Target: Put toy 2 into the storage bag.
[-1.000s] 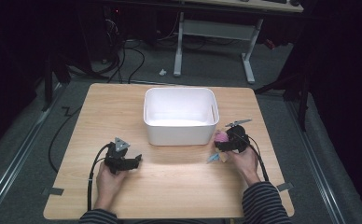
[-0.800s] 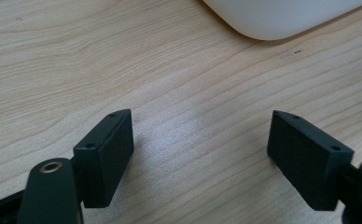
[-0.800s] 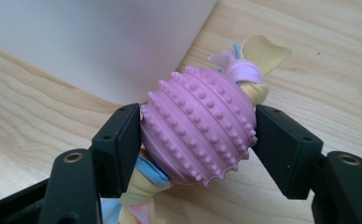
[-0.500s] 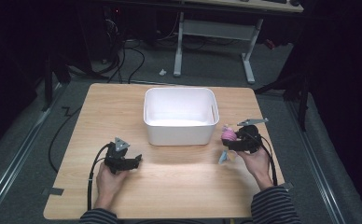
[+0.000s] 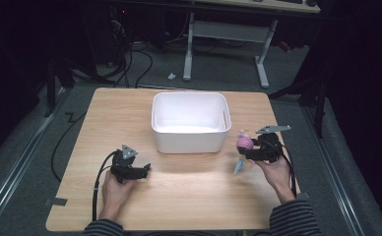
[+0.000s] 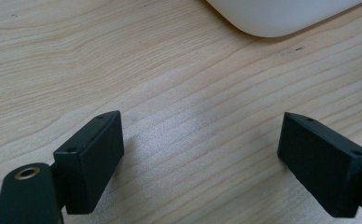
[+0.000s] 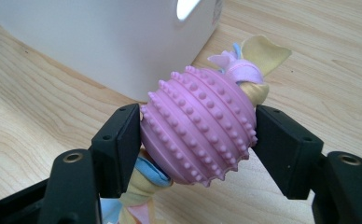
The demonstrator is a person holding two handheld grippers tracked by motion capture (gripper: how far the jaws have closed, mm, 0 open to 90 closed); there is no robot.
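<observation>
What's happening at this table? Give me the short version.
A person works two handheld grippers at a wooden table. The right gripper grips a pink knobbly toy with cloth strips, raised beside the white bin. The left gripper has just been opening, with nothing between its fingers, low over the table.

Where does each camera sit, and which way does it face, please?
High view: above the person's side, facing forward and down on the table; forearms, left gripper, right gripper.
Left gripper view: along open jaws at bare wood.
Right gripper view: jaws clamp the pink studded toy.
All share the white bin.
</observation>
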